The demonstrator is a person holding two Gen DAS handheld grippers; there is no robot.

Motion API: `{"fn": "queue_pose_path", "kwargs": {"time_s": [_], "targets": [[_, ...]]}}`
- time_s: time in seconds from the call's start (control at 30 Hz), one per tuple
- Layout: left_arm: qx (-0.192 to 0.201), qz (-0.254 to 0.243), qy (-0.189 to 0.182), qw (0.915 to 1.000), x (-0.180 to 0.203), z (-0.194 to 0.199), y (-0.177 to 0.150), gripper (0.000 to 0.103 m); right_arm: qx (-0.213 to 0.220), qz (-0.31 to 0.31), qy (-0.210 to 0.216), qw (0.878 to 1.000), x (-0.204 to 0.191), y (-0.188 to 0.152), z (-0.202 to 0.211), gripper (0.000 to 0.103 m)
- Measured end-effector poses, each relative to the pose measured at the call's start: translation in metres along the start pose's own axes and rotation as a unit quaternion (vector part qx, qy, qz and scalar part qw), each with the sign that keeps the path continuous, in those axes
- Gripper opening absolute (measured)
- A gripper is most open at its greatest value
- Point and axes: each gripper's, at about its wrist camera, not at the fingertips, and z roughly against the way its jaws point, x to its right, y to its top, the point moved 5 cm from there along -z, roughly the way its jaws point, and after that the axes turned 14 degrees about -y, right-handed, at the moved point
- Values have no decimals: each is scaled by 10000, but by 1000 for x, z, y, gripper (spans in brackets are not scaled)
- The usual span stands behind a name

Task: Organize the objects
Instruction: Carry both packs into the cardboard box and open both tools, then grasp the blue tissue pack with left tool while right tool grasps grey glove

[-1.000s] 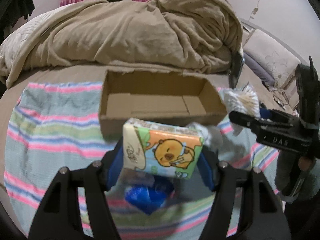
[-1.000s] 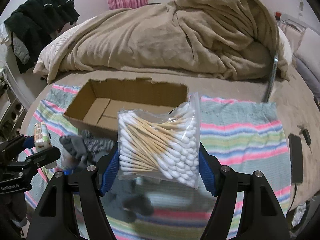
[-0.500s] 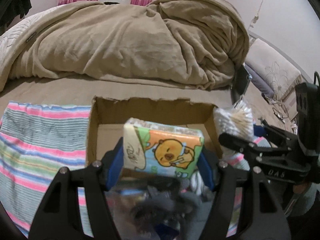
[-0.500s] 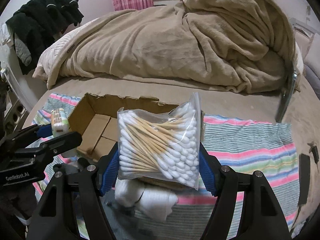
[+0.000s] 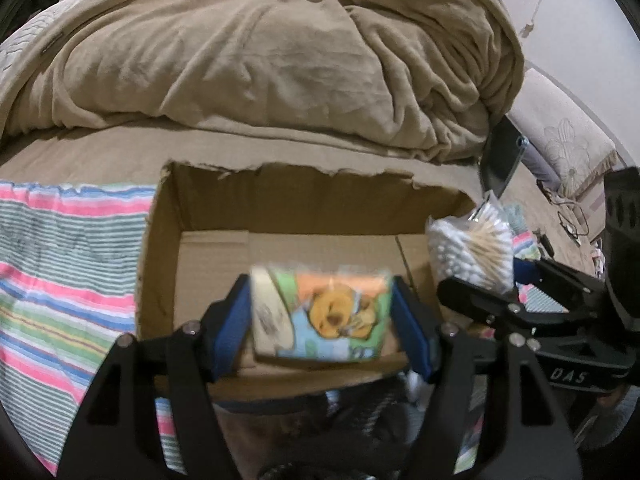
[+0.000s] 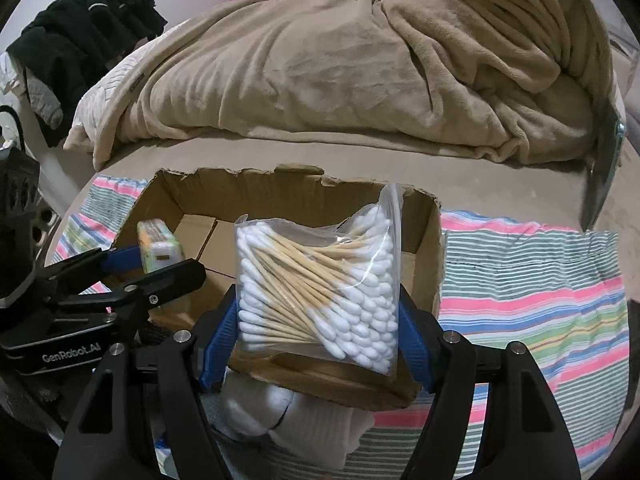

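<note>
My left gripper [image 5: 322,318] is shut on a tissue pack [image 5: 320,312] printed with a cartoon bear and holds it over the near part of an open cardboard box [image 5: 280,204]. My right gripper [image 6: 316,320] is shut on a clear bag of cotton swabs [image 6: 316,288] and holds it over the right half of the same box [image 6: 240,188]. The swab bag also shows at the right of the left wrist view [image 5: 472,252]. The tissue pack shows at the left of the right wrist view [image 6: 158,248]. The box floor is bare.
The box sits on a striped cloth [image 6: 528,280] on a bed. A heaped tan blanket [image 5: 260,52] lies behind it. White and grey socks [image 6: 288,412] lie in front of the box. Black clothes [image 6: 80,44] hang at the far left.
Both grippers have moved forward with their loads, from in front of the box to over it. The box now fills the middle of both views.
</note>
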Motion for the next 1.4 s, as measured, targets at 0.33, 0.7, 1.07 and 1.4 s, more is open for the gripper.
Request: {"fn": "queue_pose_path", "kwargs": {"time_s": [0.33,0.7,1.07,1.4], "targets": [[326,241,17,9992,0,35,7,80,171,-15,-107,9998,4,4,19,80],[407,116,150,9990,13,82,-19,81,391,5,-139,9991,-3,-5,66,80],[368,143,158,9991,23,108,-51,81,457,41,-223,9987,-6,-25,97,80],[174,53,254,9995,25,114,-88,81,377,59,-272,9989,-14,-49,108,80]]}}
